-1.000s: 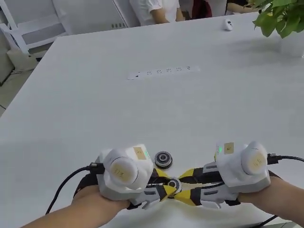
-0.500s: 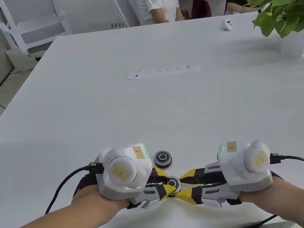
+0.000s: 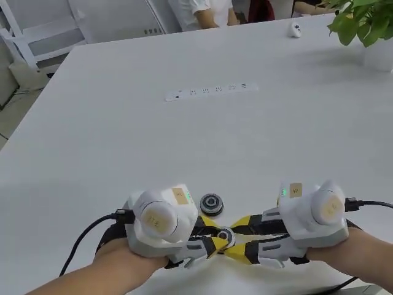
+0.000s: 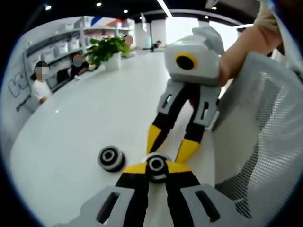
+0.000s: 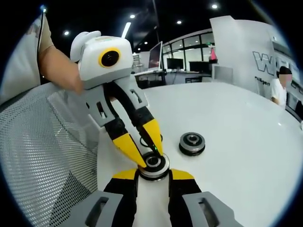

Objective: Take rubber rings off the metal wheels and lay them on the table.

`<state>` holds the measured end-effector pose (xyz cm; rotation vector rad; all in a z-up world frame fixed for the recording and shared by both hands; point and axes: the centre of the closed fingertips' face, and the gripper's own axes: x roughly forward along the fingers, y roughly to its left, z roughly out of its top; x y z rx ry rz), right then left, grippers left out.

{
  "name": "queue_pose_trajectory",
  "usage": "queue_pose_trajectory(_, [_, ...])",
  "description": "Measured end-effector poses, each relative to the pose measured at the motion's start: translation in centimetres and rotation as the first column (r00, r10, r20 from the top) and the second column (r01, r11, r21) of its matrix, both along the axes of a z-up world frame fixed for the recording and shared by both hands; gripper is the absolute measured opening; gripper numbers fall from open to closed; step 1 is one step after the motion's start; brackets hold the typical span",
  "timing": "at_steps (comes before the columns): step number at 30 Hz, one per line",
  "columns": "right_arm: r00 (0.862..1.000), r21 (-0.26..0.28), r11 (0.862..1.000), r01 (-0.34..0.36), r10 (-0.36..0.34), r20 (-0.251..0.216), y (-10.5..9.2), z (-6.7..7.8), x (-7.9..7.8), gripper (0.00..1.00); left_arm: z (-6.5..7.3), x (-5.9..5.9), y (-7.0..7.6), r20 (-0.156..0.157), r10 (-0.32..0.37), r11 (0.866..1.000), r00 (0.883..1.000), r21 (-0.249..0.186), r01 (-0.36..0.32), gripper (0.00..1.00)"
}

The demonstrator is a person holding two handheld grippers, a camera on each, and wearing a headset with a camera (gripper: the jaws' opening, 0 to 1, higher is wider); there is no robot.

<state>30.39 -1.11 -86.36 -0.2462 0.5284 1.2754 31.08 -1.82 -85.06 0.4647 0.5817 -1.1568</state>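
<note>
A small metal wheel with a dark rubber ring (image 3: pixel 224 236) is held just above the white table (image 3: pixel 184 141) at its near edge. My left gripper (image 3: pixel 215 241) and my right gripper (image 3: pixel 236 239) meet tip to tip on it. In the left gripper view my yellow-tipped jaws (image 4: pixel 156 169) flank the wheel (image 4: pixel 156 165), and the right gripper (image 4: pixel 168 144) reaches down onto it from above. The right gripper view has that gripper (image 5: pixel 154 175) shut around the wheel (image 5: pixel 154 163), with the left gripper (image 5: pixel 147 151) pinching its far rim. A second wheel (image 3: pixel 211 203) lies flat on the table just beyond.
A white power strip (image 3: pixel 212 92) lies mid-table. A potted plant (image 3: pixel 362 21) and a small white object (image 3: pixel 295 29) sit at the far right. A person (image 3: pixel 202 12) stands at the far edge. A mesh chair (image 4: pixel 255 123) is close behind the grippers.
</note>
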Motion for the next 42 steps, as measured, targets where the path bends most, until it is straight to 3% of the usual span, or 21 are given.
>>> queue_pose_trajectory(3, [1.0, -0.014, 1.0, -0.008, 0.009, 0.021, -0.2, 0.0, 0.0, 0.2, 0.0, 0.0, 0.0, 0.001, 0.0, 1.0, 1.0, 0.0, 0.0, 0.14])
queue_pose_trajectory(16, [1.0, -0.019, 1.0, 0.008, -0.008, 0.01, -0.7, 0.0, -0.1, 0.12, 0.0, 0.0, 0.0, 0.003, 0.003, 1.0, 1.0, -0.003, -0.003, 0.13])
queue_pose_trajectory(20, [1.0, -0.043, 0.999, 0.017, -0.017, 0.017, -1.2, -0.2, 0.0, 0.01, 0.0, 0.0, 0.0, 0.004, 0.004, 1.0, 1.0, -0.004, -0.004, 0.13])
queue_pose_trajectory(25, [1.0, -0.045, 0.999, 0.022, -0.021, 0.013, -1.2, -0.2, 0.1, 0.0, 0.0, 0.0, 0.0, 0.008, 0.008, 1.0, 1.0, -0.002, -0.008, 0.13])
queue_pose_trajectory(29, [0.997, -0.031, 0.998, 0.054, -0.056, -0.047, -1.2, -0.3, 0.2, 0.0, 0.0, 0.0, 0.0, 0.009, 0.013, 1.0, 1.0, -0.001, -0.013, 0.13])
queue_pose_trajectory(37, [0.991, -0.043, 0.996, 0.083, -0.087, -0.101, -1.4, -0.5, 0.4, 0.0, 0.0, -0.1, 0.0, 0.022, 0.008, 1.0, 1.0, 0.011, -0.008, 0.13])
queue_pose_trajectory(42, [0.973, -0.011, 0.99, 0.142, -0.142, -0.183, -1.6, -0.5, 0.5, 0.0, 0.0, 0.0, 0.0, 0.023, 0.006, 1.0, 1.0, 0.013, -0.006, 0.13])
